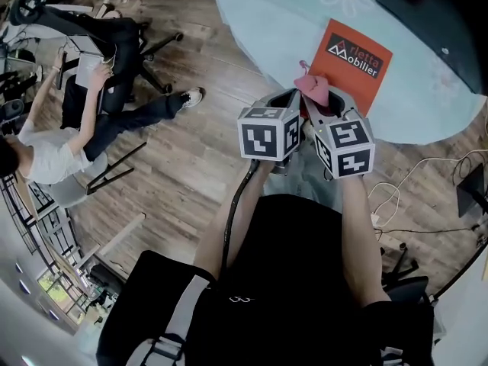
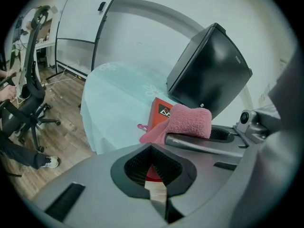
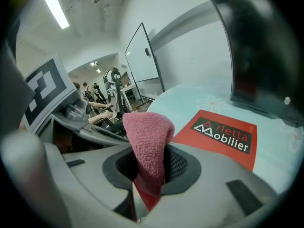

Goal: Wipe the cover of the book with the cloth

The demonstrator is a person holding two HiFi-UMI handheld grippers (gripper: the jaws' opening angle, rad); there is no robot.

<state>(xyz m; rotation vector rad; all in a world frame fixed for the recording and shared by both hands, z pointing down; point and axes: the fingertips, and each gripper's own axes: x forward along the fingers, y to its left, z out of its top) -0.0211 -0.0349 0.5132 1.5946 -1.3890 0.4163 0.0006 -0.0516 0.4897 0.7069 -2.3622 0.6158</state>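
A red-orange book with a black and white logo lies flat near the front edge of a round table covered in pale blue cloth. My right gripper is shut on a pink towelling cloth, which stands bunched above the jaws just short of the book's near corner. In the right gripper view the cloth rises between the jaws and the book lies just beyond. My left gripper is close beside the right one, shut and holding nothing. From the left gripper view, the cloth and book appear ahead.
A large black monitor rests on the table behind the book. A person sits on an office chair at the left on the wood floor. Cables trail on the floor at the right. A whiteboard stands further off.
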